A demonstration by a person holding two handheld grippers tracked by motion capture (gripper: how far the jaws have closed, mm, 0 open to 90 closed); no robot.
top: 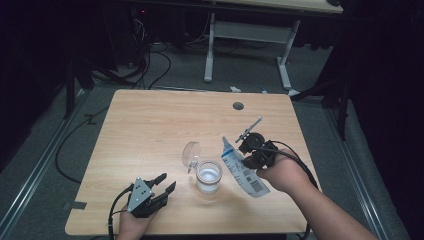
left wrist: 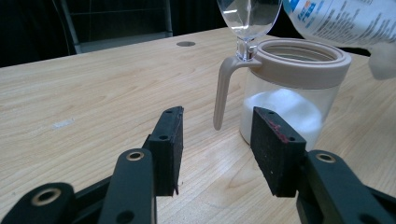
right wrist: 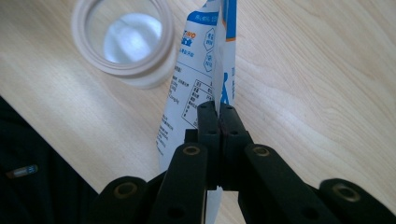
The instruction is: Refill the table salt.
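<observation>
The left gripper [left wrist: 217, 149] stands apart, empty; the right gripper [right wrist: 218, 116] clamps a white-and-blue printed pouch [right wrist: 196, 70], jar [right wrist: 128, 39] at eleven o'clock.

Black tongs [top: 167, 184], grey three-cornered plate [top: 140, 193], trailing cables

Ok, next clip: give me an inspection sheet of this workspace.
Surface: wooden table, with a round hole near its far edge.
Job's things: jar open, lid flipped up, white powder inside; pouch tilted beside the jar's rim.
Clutter: nothing seen.
Grippers: left gripper open, near the jar, apart from it; right gripper shut on the pouch.
Cables: one trails from each gripper; more lie on the floor behind.
Surroundings: dark room, white-legged desk beyond the table.
</observation>
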